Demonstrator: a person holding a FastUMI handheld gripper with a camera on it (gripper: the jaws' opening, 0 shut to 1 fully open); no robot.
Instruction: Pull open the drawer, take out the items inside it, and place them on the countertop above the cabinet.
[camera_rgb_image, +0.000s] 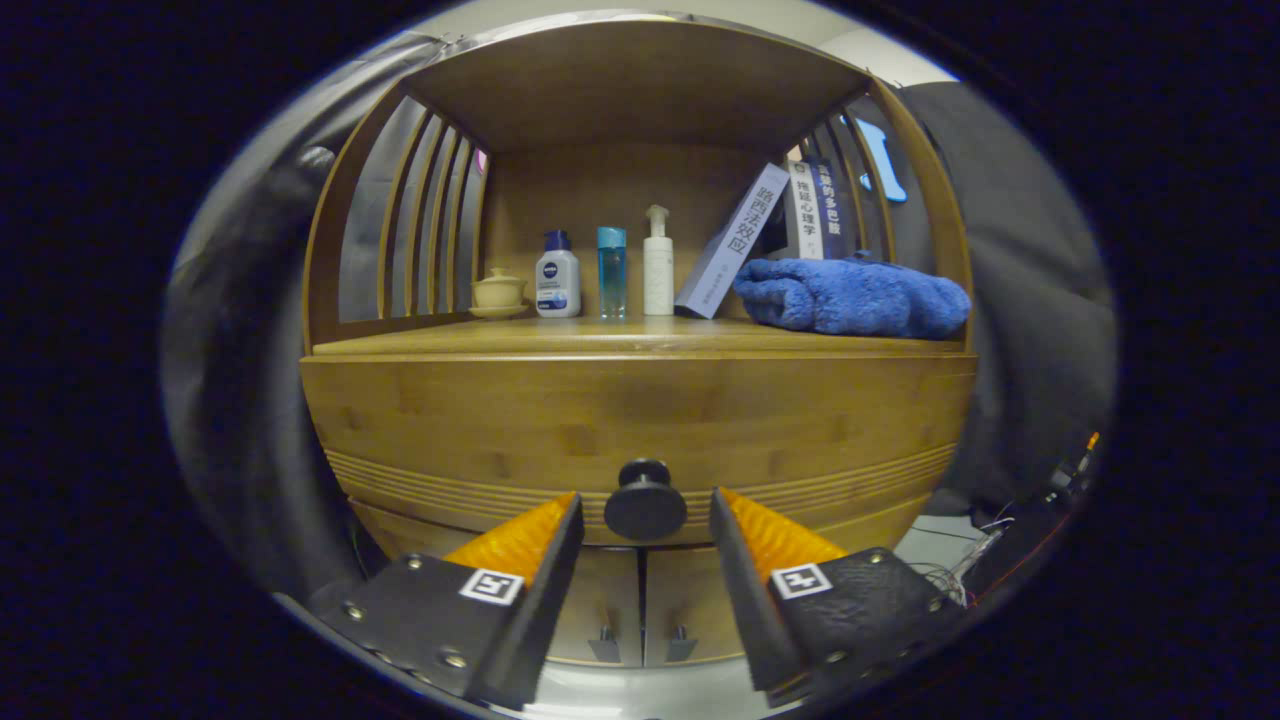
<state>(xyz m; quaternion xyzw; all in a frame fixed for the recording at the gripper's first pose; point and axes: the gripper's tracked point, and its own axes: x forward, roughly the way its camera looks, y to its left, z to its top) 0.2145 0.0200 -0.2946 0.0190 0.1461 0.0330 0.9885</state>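
A wooden cabinet fills the view, its drawer front (640, 425) closed under the countertop (620, 338). A round dark knob (645, 500) sticks out of the drawer's lower middle. My gripper (646, 512) is open, one finger on each side of the knob, with a small gap to each finger. What lies inside the drawer is hidden.
On the countertop stand a small lidded cup (498, 292), a white bottle with a blue cap (557, 276), a clear blue bottle (611, 270), a white pump bottle (657, 263), leaning books (735, 240) and a folded blue towel (850, 296). Two small doors (640, 600) sit below the drawer.
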